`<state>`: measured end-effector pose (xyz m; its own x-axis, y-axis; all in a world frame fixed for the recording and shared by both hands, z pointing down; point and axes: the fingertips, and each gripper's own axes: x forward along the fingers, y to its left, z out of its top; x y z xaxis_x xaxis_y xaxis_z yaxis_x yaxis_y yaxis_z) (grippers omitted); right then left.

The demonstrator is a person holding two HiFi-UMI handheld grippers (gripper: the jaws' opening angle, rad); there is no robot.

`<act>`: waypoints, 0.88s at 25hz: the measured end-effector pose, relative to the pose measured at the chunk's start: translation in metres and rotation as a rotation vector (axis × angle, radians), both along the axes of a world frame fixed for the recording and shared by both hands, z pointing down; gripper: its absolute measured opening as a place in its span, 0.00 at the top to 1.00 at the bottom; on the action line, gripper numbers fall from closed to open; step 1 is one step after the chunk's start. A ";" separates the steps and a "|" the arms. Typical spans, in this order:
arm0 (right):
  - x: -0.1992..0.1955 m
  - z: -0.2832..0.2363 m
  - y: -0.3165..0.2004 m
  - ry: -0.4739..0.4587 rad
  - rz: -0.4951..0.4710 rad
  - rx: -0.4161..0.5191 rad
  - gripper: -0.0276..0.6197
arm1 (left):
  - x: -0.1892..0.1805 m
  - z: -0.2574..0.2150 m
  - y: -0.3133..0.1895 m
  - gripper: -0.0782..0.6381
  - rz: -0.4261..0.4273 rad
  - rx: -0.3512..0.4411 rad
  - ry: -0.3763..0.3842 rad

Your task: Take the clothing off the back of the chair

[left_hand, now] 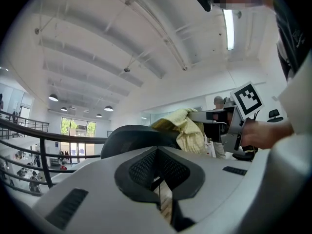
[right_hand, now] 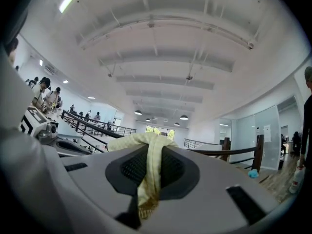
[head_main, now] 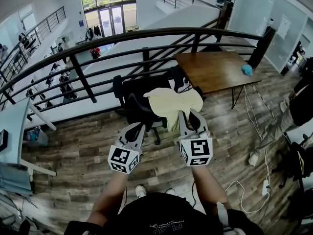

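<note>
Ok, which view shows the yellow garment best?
Head view: the whole garment shows, draped over the chair back, with the right gripper on its near edge. Right gripper view shows only a fold pinched between its jaws; left gripper view shows a bunched part beside the chair back.

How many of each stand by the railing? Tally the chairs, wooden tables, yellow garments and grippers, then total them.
chair: 1
wooden table: 1
yellow garment: 1
grippers: 2, left gripper and right gripper
Total: 5
</note>
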<state>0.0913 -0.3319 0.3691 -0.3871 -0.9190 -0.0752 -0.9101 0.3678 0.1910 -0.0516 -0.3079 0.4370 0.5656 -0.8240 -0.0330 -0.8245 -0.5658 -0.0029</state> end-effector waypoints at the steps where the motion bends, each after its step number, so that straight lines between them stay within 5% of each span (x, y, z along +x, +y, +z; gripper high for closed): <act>1: 0.000 -0.006 0.001 -0.003 -0.001 0.012 0.88 | 0.000 -0.003 0.000 0.87 0.000 0.005 0.000; 22: 0.010 -0.108 0.050 -0.027 -0.059 0.231 0.88 | 0.018 -0.045 0.011 0.87 0.007 0.069 0.024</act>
